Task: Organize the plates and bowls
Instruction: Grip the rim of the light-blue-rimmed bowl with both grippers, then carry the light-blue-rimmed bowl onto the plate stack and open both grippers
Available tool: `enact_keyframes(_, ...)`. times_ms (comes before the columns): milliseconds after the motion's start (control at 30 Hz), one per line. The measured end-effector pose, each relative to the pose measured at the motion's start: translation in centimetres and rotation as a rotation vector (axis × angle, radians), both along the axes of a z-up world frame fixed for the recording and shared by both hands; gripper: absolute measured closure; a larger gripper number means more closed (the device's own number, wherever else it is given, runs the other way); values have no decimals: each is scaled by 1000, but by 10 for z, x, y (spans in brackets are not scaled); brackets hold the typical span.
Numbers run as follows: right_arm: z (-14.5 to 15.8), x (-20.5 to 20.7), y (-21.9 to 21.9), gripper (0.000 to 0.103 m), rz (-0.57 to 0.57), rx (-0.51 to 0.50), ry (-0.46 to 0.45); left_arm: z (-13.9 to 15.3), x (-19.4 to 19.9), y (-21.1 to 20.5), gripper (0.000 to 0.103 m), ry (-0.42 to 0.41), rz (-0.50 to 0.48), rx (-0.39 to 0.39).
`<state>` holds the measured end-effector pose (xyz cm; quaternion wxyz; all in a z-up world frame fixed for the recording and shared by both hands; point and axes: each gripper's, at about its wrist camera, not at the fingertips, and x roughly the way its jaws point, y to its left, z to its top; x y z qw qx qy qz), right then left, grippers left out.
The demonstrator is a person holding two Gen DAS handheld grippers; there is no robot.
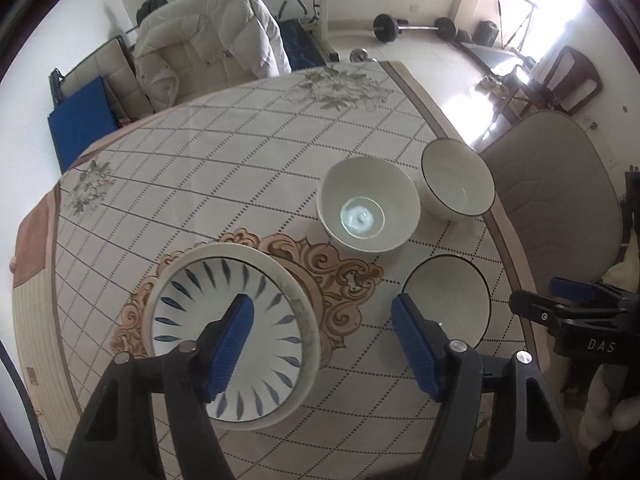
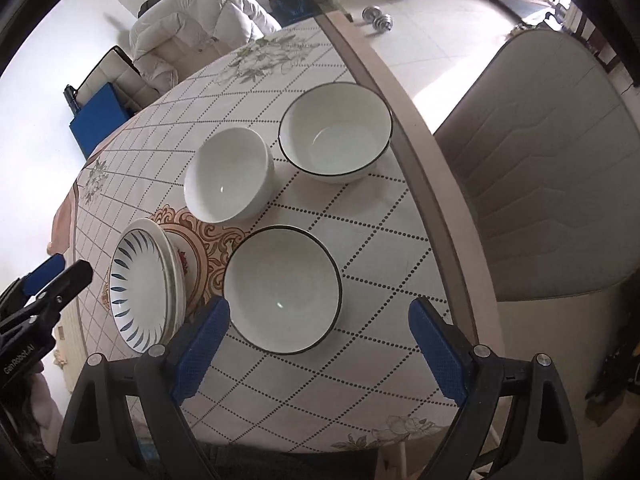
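Both grippers hang over the table, pointing steeply down. The left gripper is parted and grips nothing, its left pad above the blue-leaf plate, which tops a small stack of plates. The right gripper gapes wide with nothing in it, straddling the near black-rimmed bowl. Just behind sits the plain white bowl, and the far black-rimmed bowl stands beside it near the table's edge. 3 bowls, all upright.
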<state>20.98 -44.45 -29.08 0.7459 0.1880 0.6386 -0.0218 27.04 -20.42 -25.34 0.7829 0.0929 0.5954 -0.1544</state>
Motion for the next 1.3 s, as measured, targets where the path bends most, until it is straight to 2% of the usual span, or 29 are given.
enact_keyframes(33,-14,6,-5,10,25,33,24,-13,-1,-10,52,36,2,5)
enact_keyframes(133,-49,25,-8,20,94,117,82,-47,2,-32,59,139,4,6)
enact_keyframes(167,-57,29,-10,23,110,127,102,-55,4,-37,60,162,8,4)
enact_keyframes(267,-68,44,-13,23,167,147,117,-71,11,-40,60,231,59,-34)
enact_keyframes(333,-74,52,-15,23,185,183,126,-80,15,-41,60,266,82,-31)
enact_keyframes(467,-93,63,-13,23,221,219,164,-93,16,-47,63,293,105,-24)
enact_keyframes(567,-103,69,-4,36,251,228,180,-99,15,-50,67,310,113,-28)
enact_keyframes(700,-113,73,4,45,264,263,187,-104,13,-55,76,327,111,-24)
enact_keyframes(833,-121,75,14,51,275,278,195,-111,12,-57,77,343,114,-22)
enact_keyframes(900,-125,76,19,60,282,290,202,-115,14,-62,82,347,114,-19)
enact_keyframes(967,-126,76,22,64,291,272,202,-118,12,-63,83,353,118,-23)
enact_keyframes(1067,-125,76,24,68,295,261,204,-117,11,-63,89,361,122,-29)
enact_keyframes(1300,-126,75,24,73,285,269,210,-119,5,-69,91,356,117,-40)
